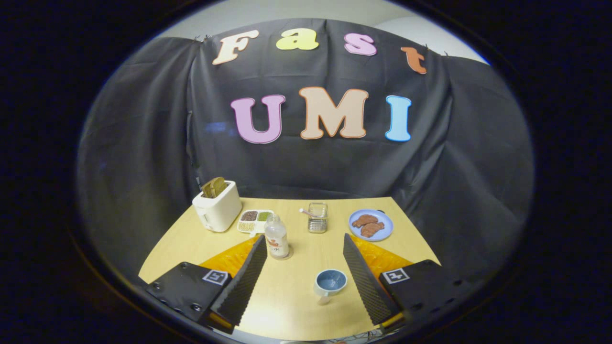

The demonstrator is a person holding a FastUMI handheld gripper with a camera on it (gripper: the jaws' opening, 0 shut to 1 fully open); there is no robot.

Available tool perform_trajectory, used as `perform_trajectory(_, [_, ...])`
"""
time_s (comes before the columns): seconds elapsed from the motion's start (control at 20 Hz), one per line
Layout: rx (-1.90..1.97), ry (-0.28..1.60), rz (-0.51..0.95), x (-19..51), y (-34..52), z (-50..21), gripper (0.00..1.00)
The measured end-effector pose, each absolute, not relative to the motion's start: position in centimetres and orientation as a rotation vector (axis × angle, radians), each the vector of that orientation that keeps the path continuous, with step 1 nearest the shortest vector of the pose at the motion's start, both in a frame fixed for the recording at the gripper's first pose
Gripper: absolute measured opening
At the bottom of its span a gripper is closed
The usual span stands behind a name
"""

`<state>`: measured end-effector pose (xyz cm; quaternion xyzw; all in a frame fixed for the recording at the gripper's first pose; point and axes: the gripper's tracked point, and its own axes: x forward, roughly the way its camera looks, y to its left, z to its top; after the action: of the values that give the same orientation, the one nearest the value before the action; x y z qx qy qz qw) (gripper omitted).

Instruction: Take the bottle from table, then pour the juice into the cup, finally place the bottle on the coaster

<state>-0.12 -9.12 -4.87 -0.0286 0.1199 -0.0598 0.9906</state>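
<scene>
Black cloth is hung as a wall behind one pale wooden table (306, 282), on which everything is set out.

One bottle (276, 237) is seen standing upright on the table, its cap on, pale liquid inside and a label on its lower half. It rests on what appears to be a small round coaster (281, 256), though that much cannot be told for certain. It is placed just beside the tip of the left finger, at about eleven o'clock from the middle of the gap.

One cup (330, 282), blue inside and white outside, is set upright between the two fingers, nearer the right one, with its handle turned toward the camera. It lies at roughly four o'clock from the bottle, well apart from it.

The gripper (304, 242) is held spread wide above the table, nothing being pinched; both fingers are clear of the bottle and the cup.

Beyond the bottle, at its eleven o'clock, one divided white tray (255, 221) with three compartments of food is found. Further left, one white toaster (217, 207) is placed, with toast standing in its slot. At one o'clock from the bottle one small wire holder (317, 217) is set, and further right one blue plate (371, 225) bearing two brown pastries is laid.
</scene>
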Motion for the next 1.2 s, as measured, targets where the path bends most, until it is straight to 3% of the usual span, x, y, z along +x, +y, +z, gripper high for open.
perform_trajectory(1.2, [0.027,0.189,-0.168,-2.4,-10.1,-3.3,1.00])
